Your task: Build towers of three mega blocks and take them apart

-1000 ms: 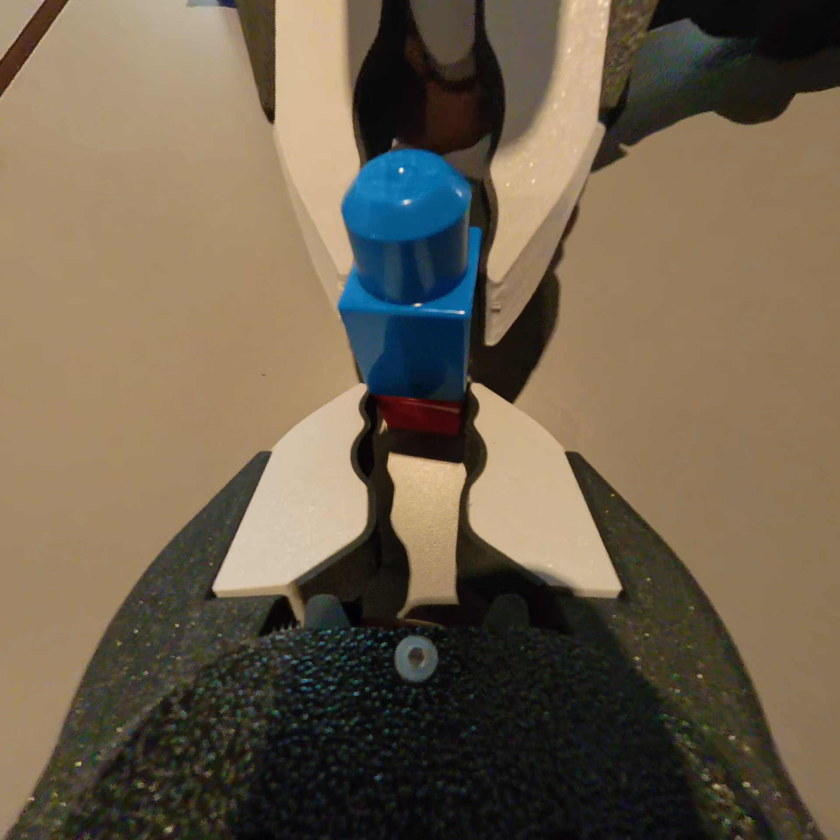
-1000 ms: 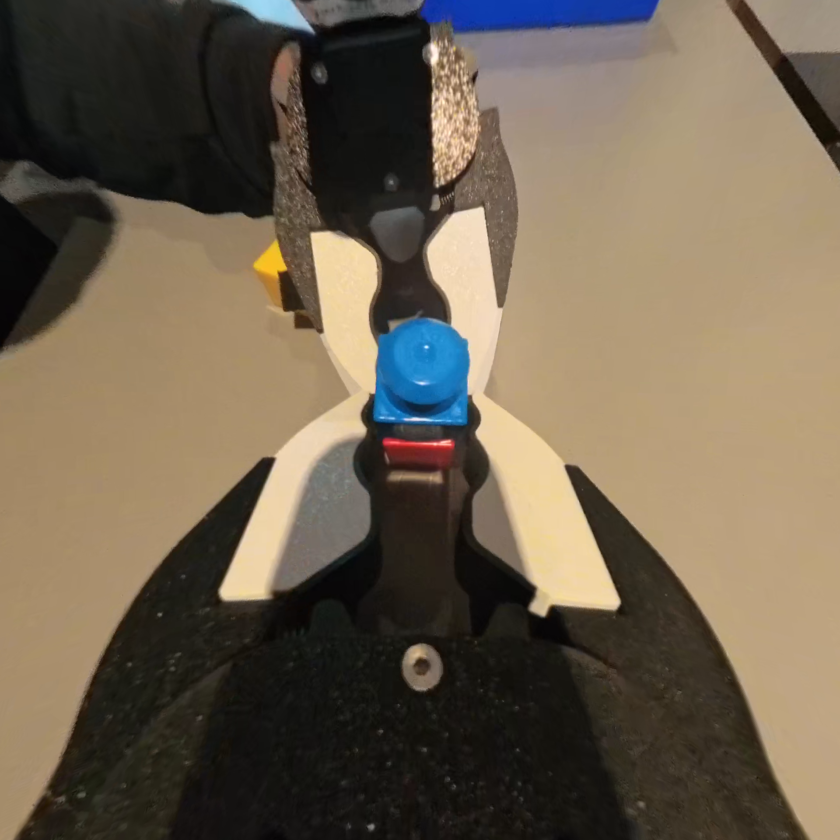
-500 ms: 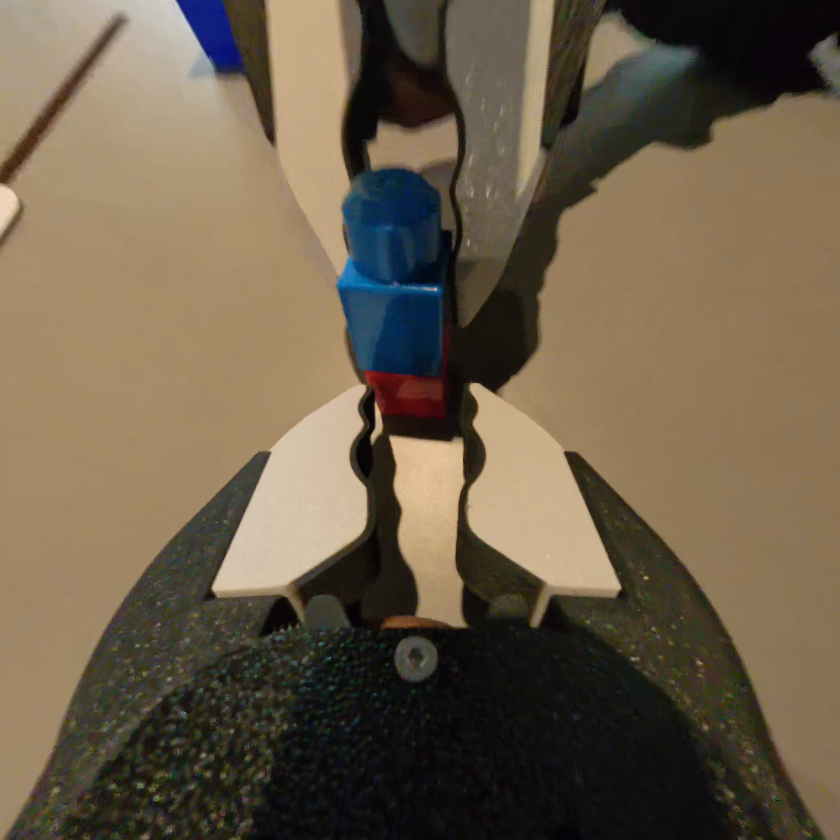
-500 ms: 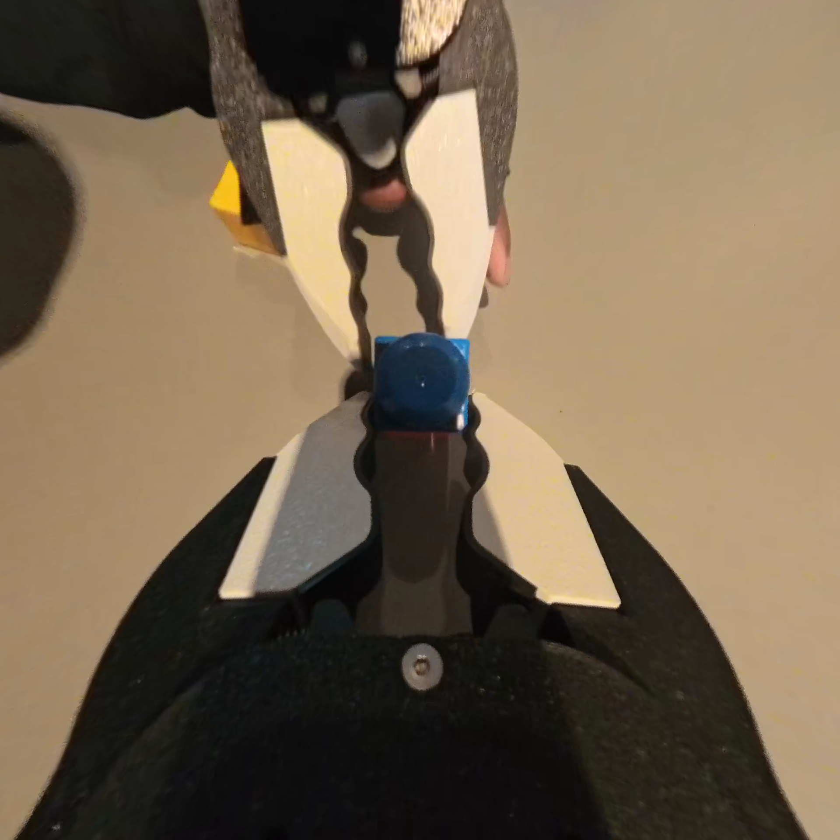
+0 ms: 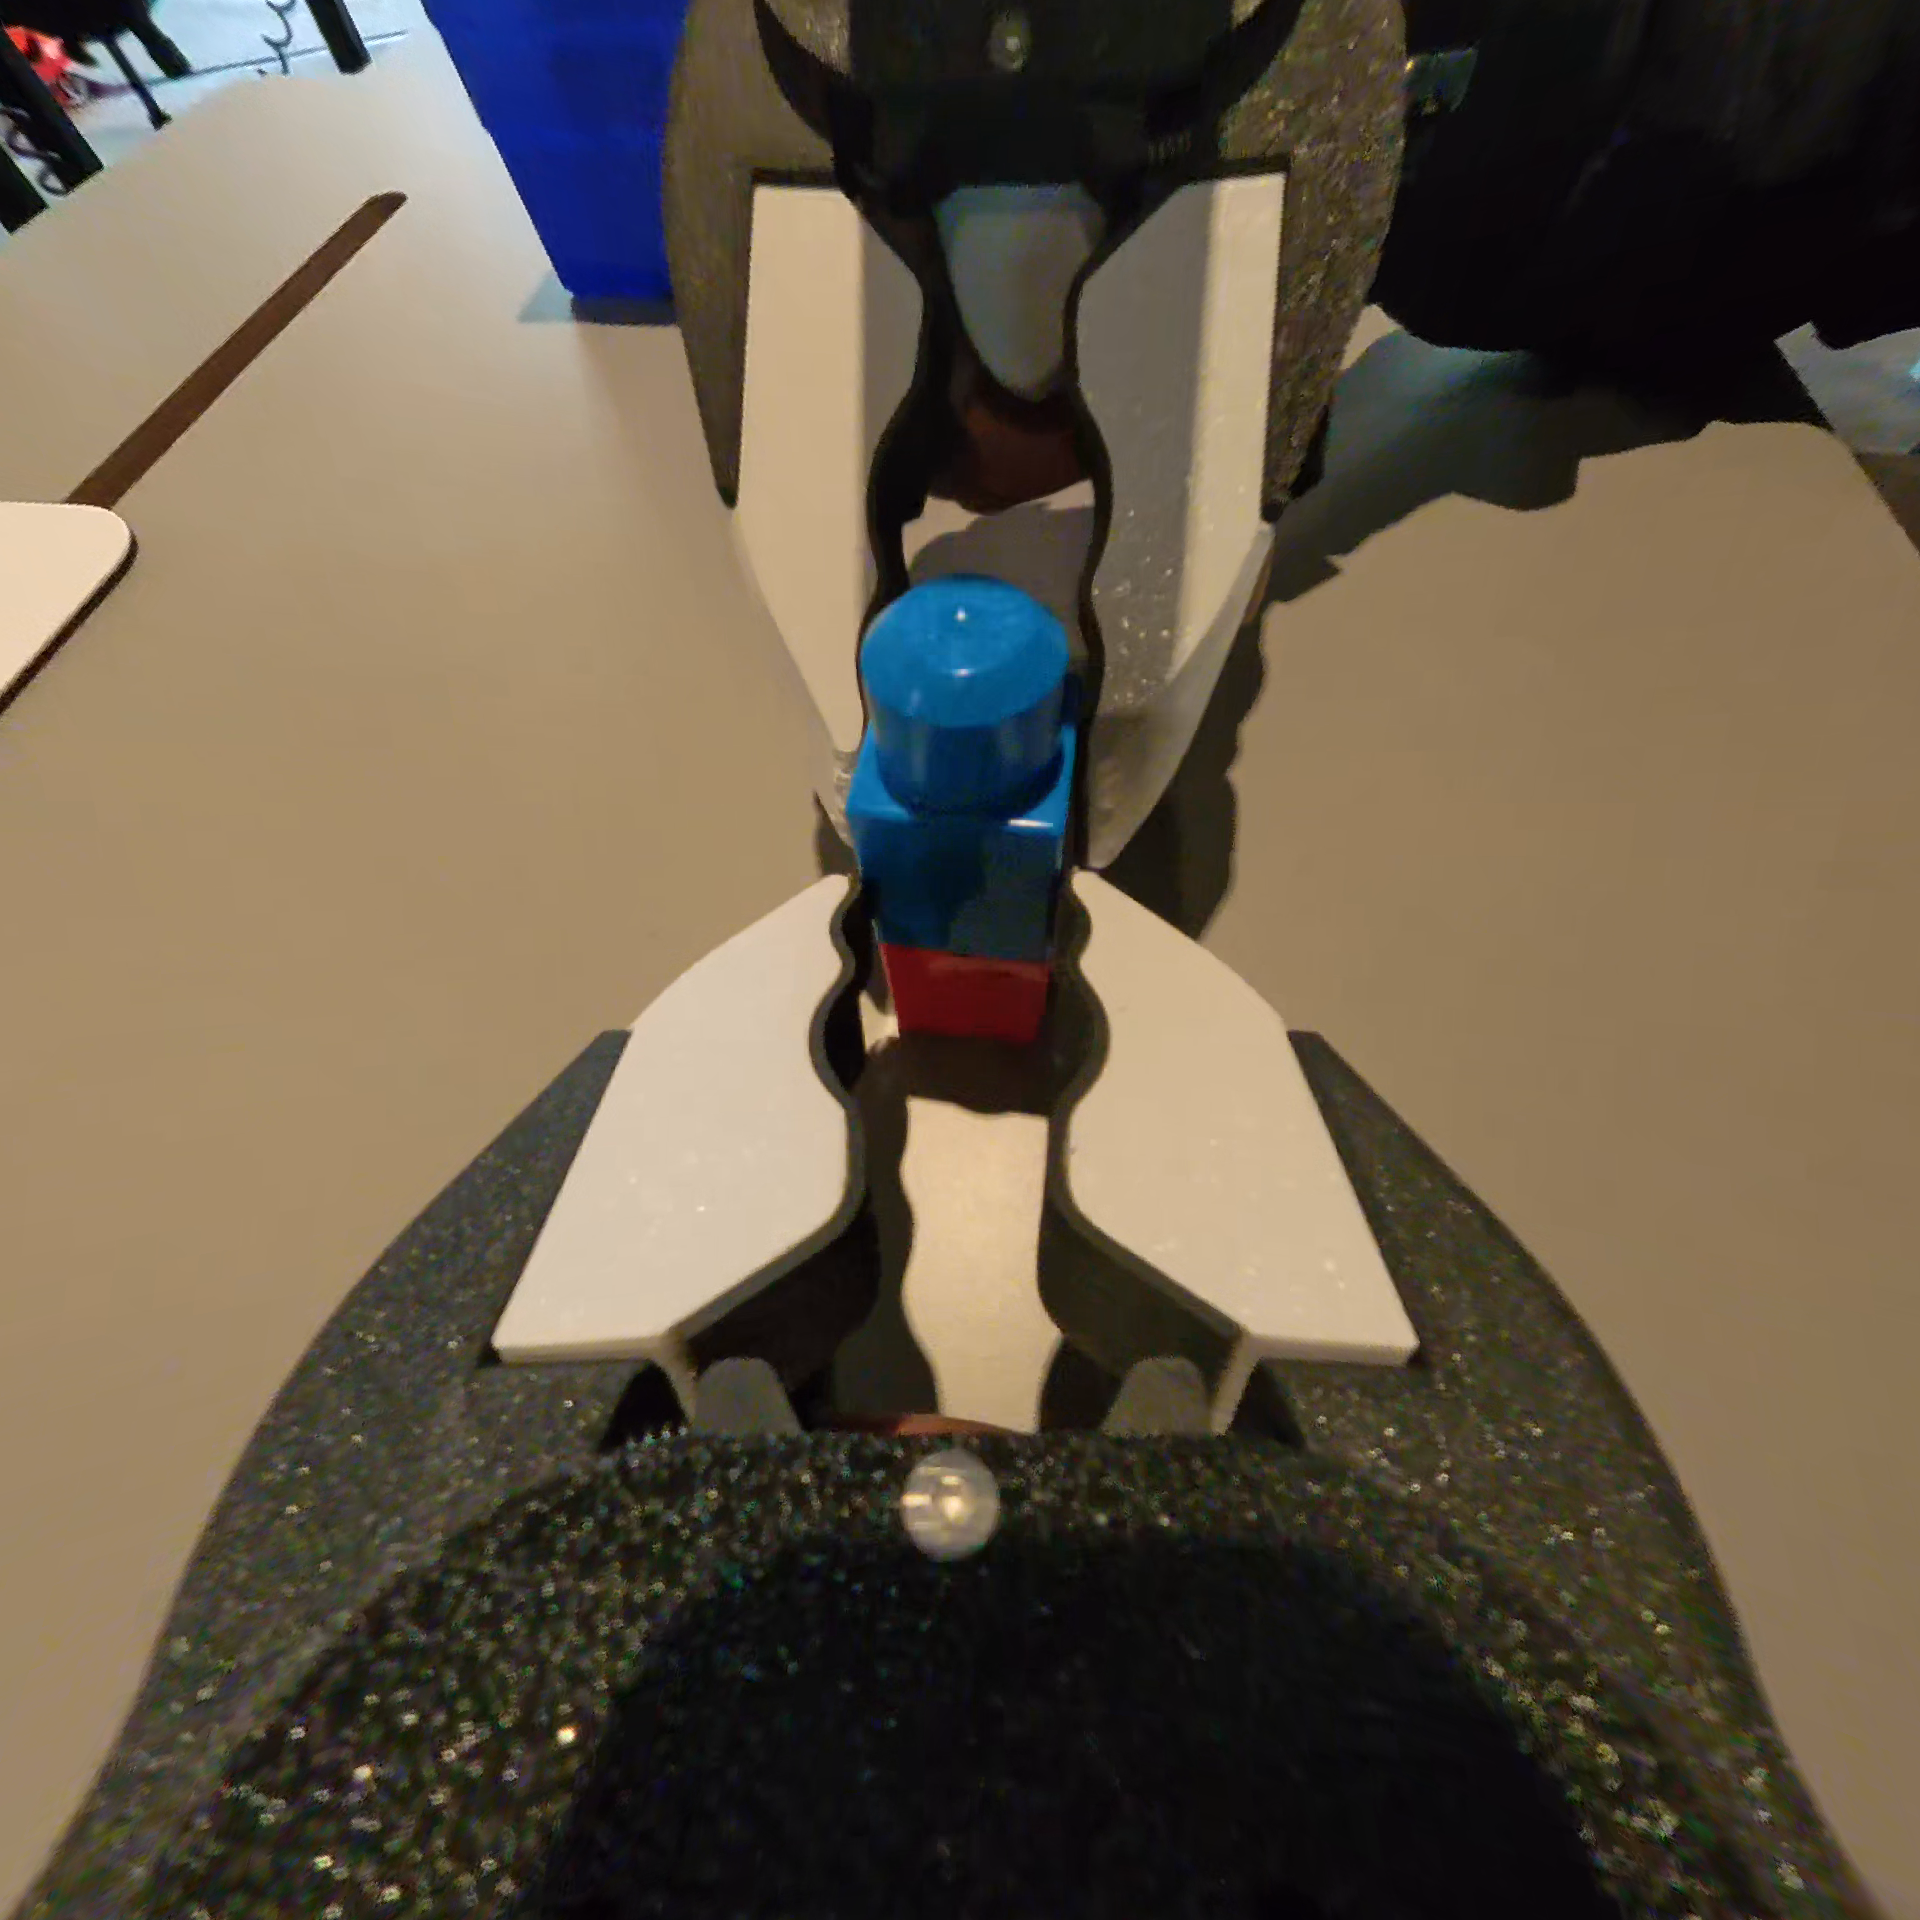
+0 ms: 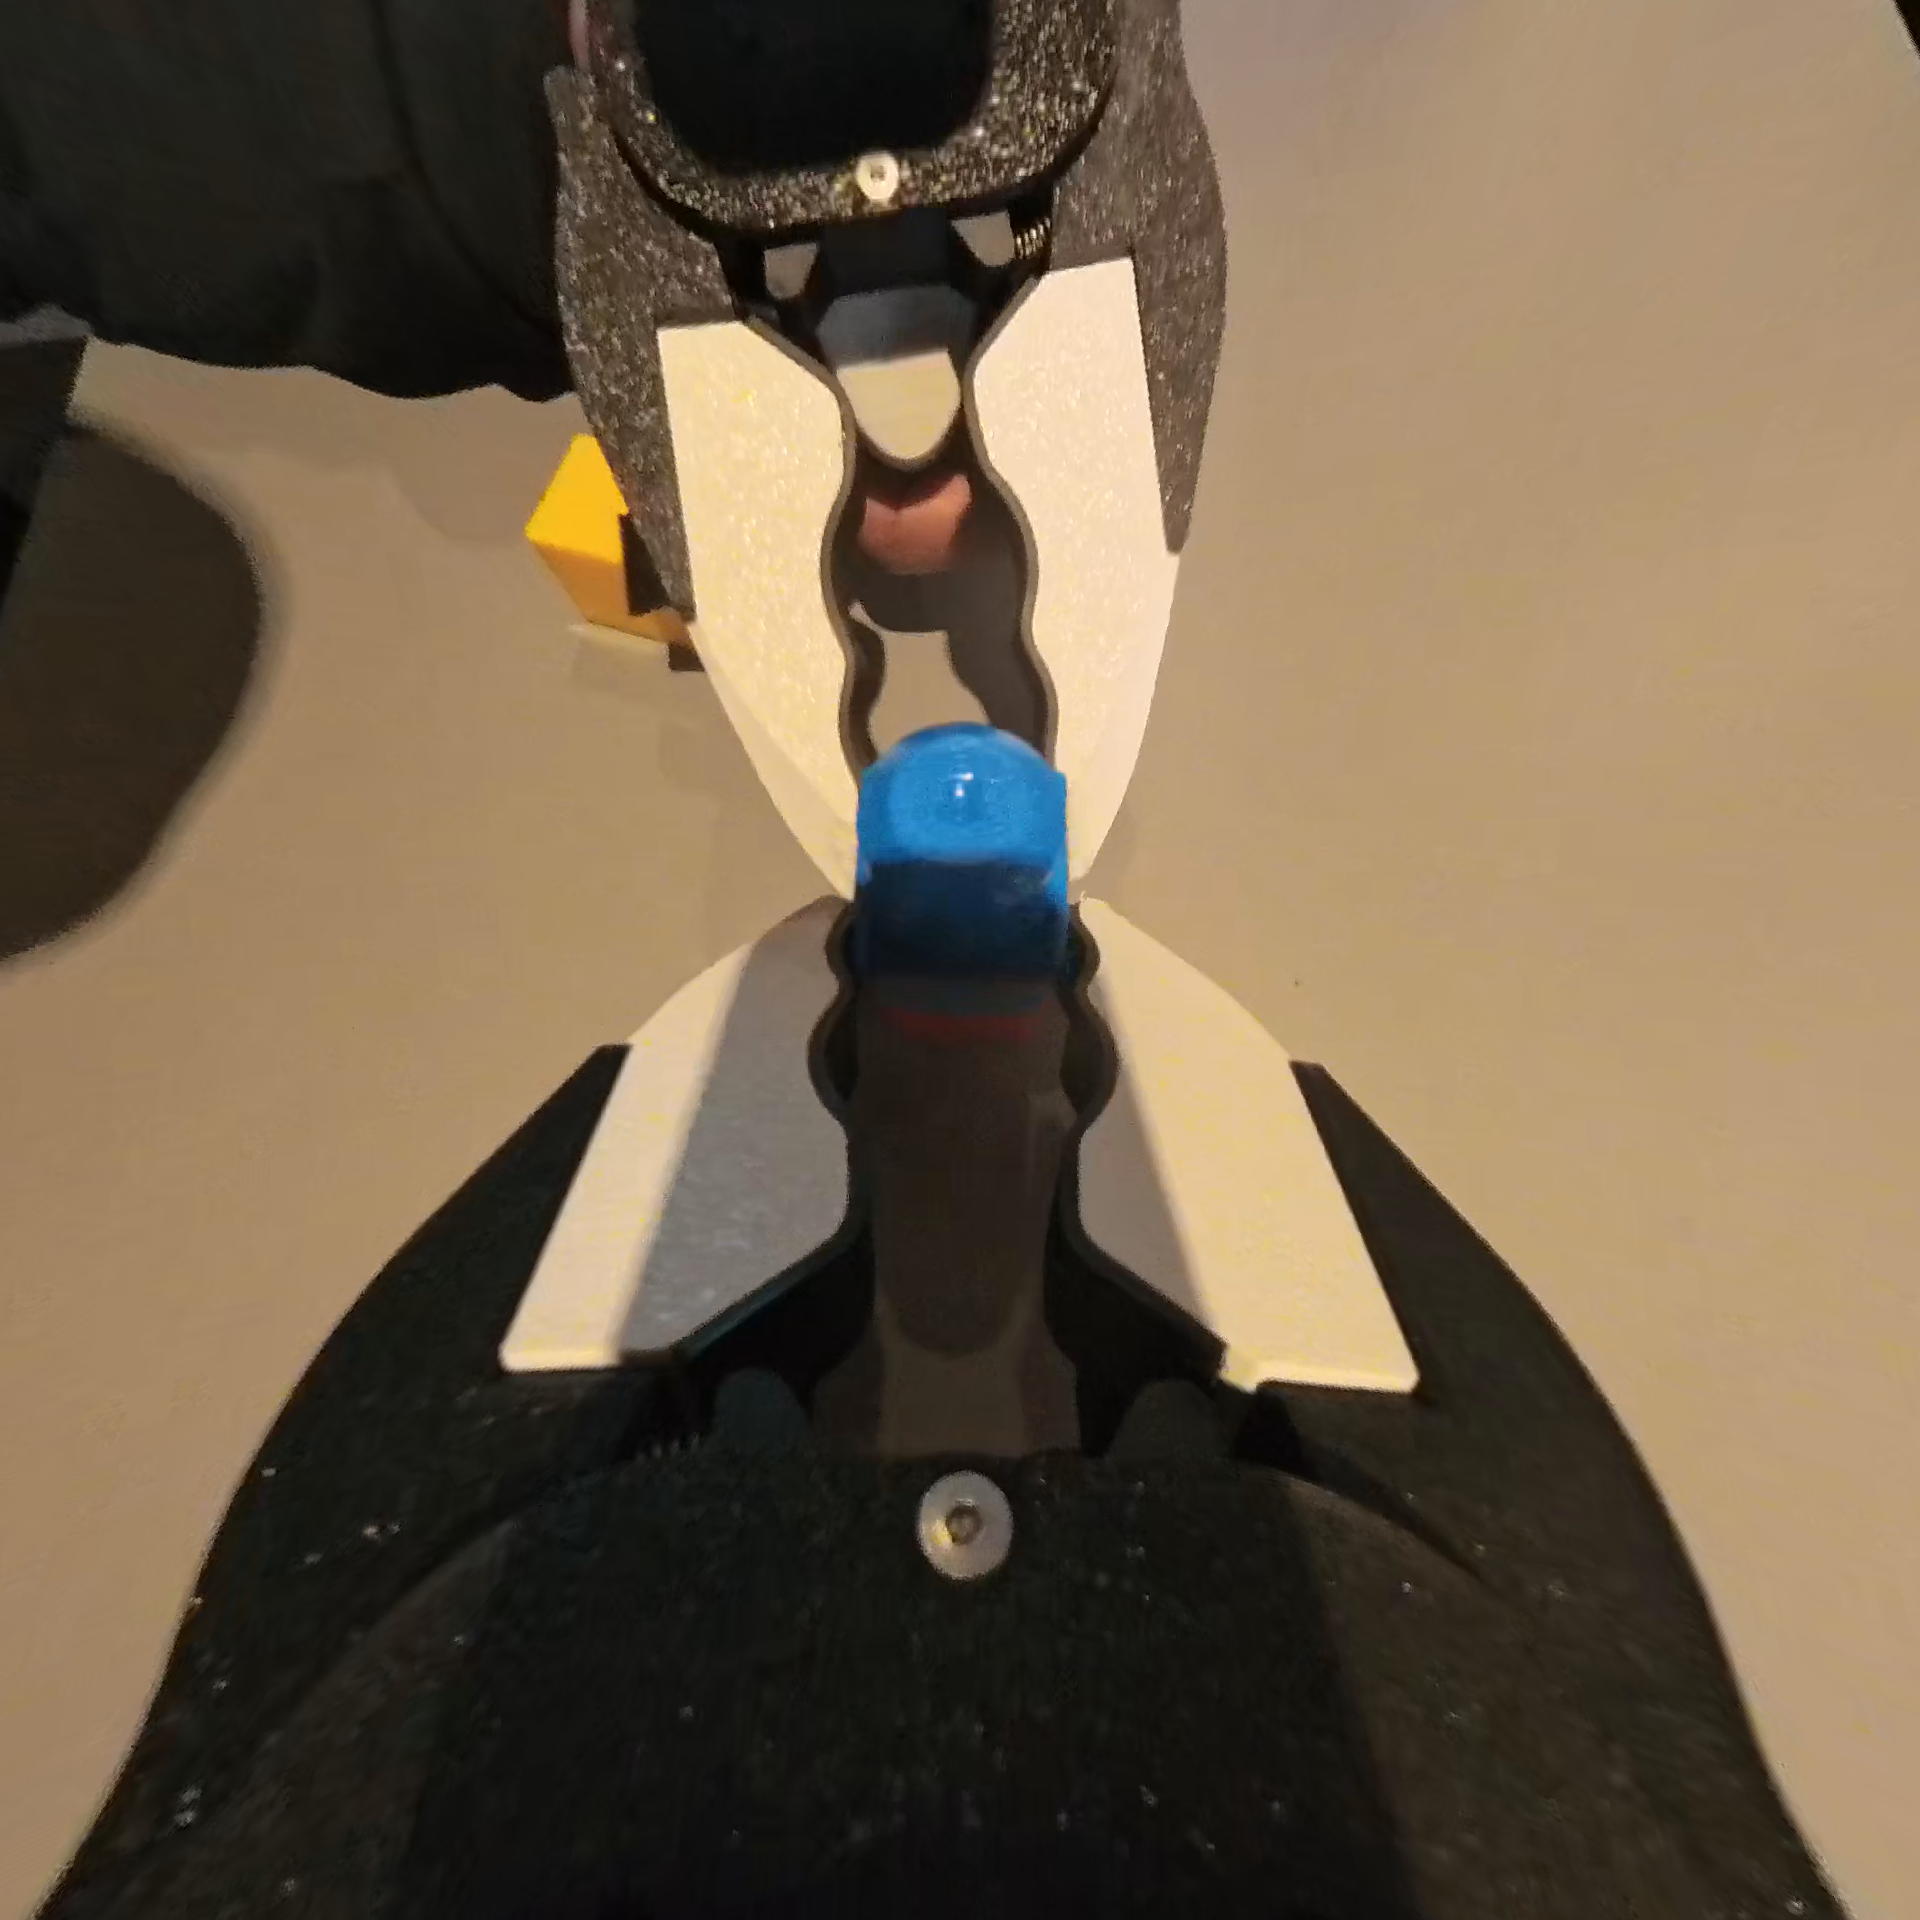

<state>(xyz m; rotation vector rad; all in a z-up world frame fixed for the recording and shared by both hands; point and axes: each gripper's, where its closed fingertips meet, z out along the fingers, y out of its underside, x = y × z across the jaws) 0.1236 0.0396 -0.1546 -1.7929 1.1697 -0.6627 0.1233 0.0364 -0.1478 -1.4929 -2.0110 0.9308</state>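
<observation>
Both grippers tilted lower since 0.5 s ago, more table (image 5: pixel 312 831) showing. Left gripper (image 5: pixel 961 914) jaws narrow, clamping red block (image 5: pixel 961 992). Right gripper (image 6: pixel 961 925) clamps blue block (image 5: pixel 961 821) atop. Yellow block (image 6: pixel 582 551) at 10 o'clock.

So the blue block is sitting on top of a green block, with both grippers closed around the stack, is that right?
Not quite. The block under the blue block is red, not green: the left wrist view shows the red block directly beneath it. The rest holds: the left gripper and the right gripper both have their jaws closed around the stack.
</observation>
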